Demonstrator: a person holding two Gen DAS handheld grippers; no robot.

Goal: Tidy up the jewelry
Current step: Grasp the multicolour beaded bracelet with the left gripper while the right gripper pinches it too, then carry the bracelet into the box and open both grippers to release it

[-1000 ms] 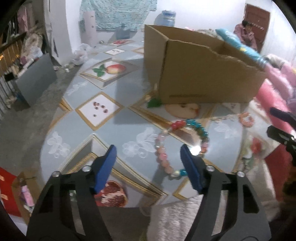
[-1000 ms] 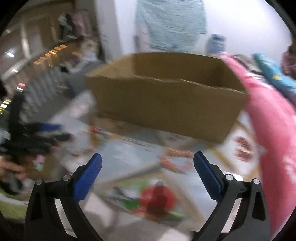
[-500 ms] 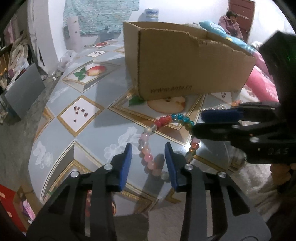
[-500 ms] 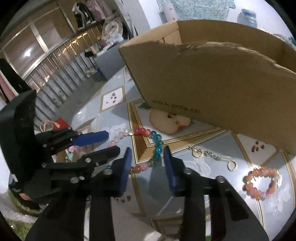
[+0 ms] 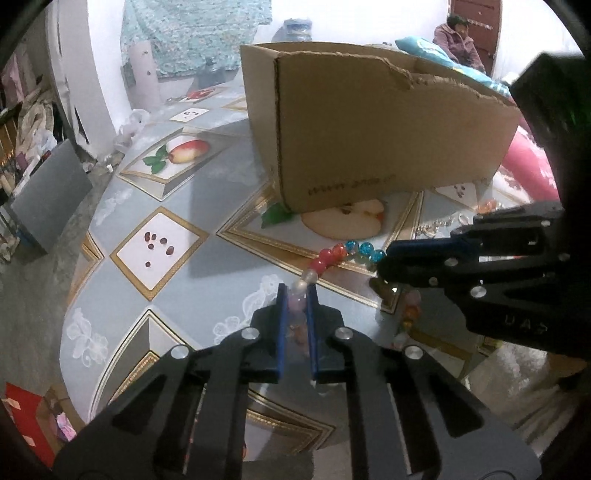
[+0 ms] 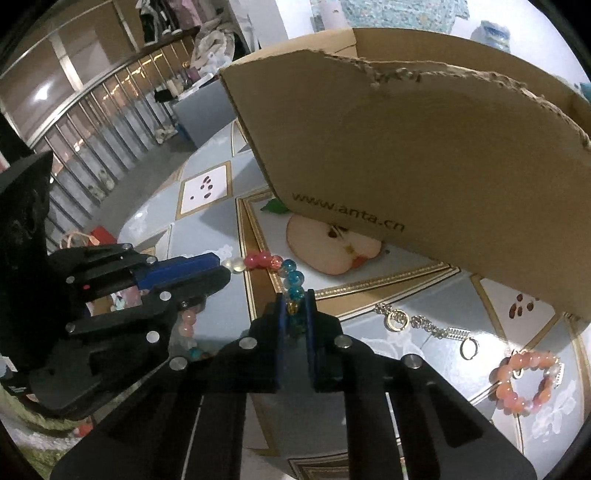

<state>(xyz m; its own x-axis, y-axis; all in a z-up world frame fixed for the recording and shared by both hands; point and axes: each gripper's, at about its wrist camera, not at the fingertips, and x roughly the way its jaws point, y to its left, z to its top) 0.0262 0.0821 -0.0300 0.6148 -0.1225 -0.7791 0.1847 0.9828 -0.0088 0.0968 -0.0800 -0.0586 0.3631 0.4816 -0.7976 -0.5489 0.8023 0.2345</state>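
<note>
On the fruit-print table (image 5: 155, 295), both grippers are closing onto 1 multicolored bead bracelet (image 5: 334, 256): left gripper (image 5: 296, 301) on pale pink beads, right gripper (image 6: 295, 308) on blue ones. A second ago both were wide open, apart. Chain bracelet (image 6: 424, 323) and orange bracelet (image 6: 526, 380) are waiting outside the cardboard box (image 6: 424, 166).

- We see a white wall (image 5: 107, 66) with a patterned teal cloth (image 5: 192, 33) hung on it
- We see a grey concrete floor (image 5: 33, 280)
- We note a brown door (image 5: 476, 22) at the far right
- A railing (image 6: 103, 122) runs along the left
</note>
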